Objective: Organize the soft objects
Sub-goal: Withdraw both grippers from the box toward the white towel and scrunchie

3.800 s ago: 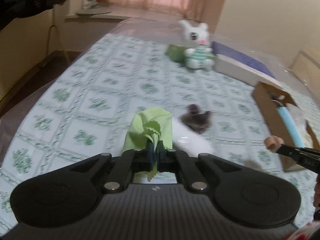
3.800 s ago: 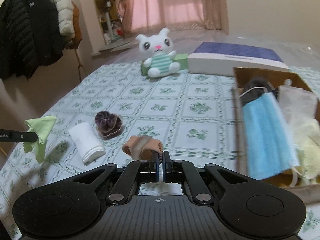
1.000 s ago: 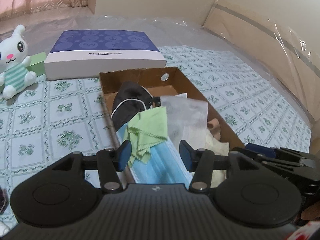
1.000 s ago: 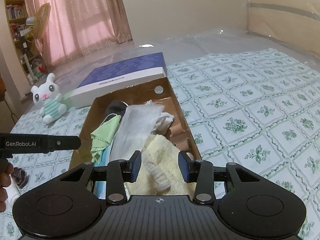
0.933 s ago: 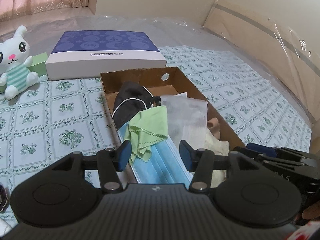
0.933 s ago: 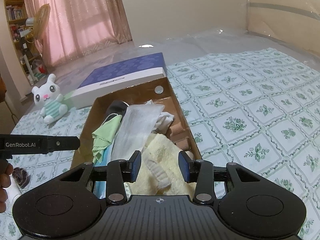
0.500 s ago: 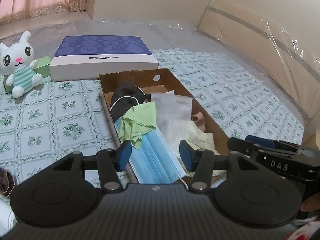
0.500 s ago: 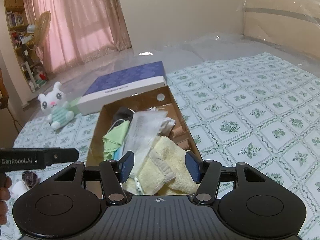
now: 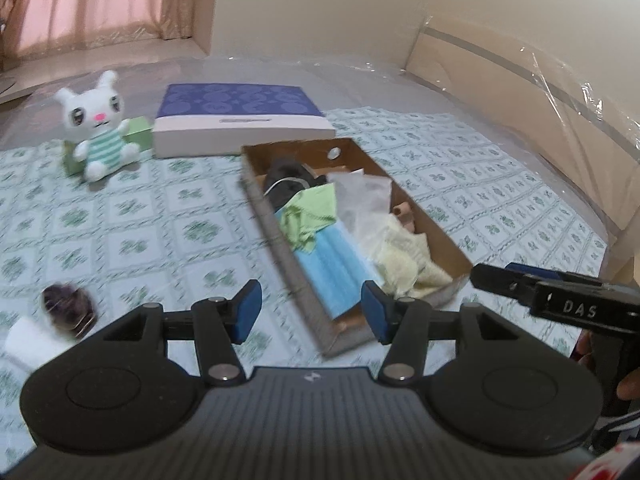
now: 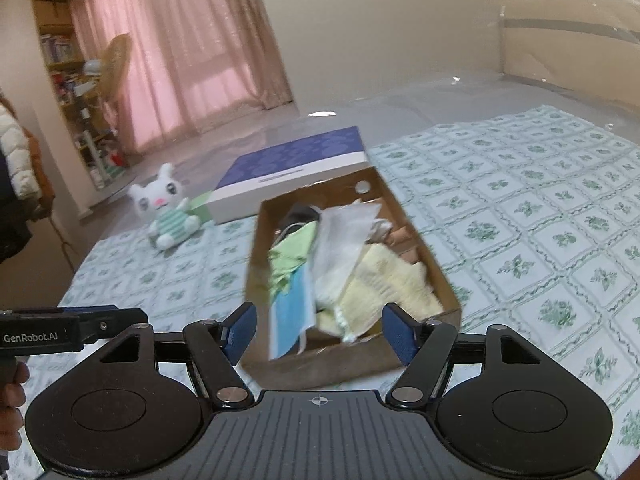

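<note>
Well, left cam: my left gripper (image 9: 311, 311) hangs above the box's (image 9: 440, 236) near end, fingers opening w/ nothing between. Box packed w/ green cloth (image 9: 310, 212), mask (image 9: 336, 258), towel (image 9: 404, 260). Open bedsheet (image 9: 160, 232) left of it; only here I see scrunchie (image 9: 68, 306) and white roll (image 9: 30, 342) at lower left. Right cam: right gripper (image 10: 319, 334) empty, fingers opening wide, over the box's front wall (image 10: 320, 364); sheet beyond its right edge is free.
</note>
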Demonstrator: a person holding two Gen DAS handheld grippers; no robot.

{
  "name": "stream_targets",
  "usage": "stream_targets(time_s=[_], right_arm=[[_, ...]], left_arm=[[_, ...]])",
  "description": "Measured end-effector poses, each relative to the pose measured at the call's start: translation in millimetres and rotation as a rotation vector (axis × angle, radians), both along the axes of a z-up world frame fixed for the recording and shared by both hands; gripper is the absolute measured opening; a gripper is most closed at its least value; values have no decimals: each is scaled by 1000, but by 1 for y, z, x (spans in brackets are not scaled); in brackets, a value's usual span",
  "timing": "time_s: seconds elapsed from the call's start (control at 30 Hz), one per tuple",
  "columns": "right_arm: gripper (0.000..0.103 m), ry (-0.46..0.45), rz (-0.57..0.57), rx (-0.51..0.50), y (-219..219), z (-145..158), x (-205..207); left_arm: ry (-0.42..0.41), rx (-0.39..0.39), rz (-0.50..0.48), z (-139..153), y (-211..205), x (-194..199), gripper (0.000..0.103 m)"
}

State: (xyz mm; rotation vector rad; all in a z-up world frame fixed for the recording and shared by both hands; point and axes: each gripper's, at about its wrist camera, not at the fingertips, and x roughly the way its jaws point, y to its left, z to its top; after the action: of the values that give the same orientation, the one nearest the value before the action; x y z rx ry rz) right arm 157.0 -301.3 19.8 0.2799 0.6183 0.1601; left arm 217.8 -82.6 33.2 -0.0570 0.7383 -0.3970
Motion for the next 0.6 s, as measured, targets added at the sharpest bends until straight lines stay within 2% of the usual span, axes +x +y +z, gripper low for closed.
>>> stream_targets(time_s=[0.27,0.6], right_arm=[[69,2,86,34,33,1,-23],[69,53,203,26,80,-20,-29]], left_arm=[[12,13,92,-3,50,-49,53],[34,-1,214,-11,102,-88,53]])
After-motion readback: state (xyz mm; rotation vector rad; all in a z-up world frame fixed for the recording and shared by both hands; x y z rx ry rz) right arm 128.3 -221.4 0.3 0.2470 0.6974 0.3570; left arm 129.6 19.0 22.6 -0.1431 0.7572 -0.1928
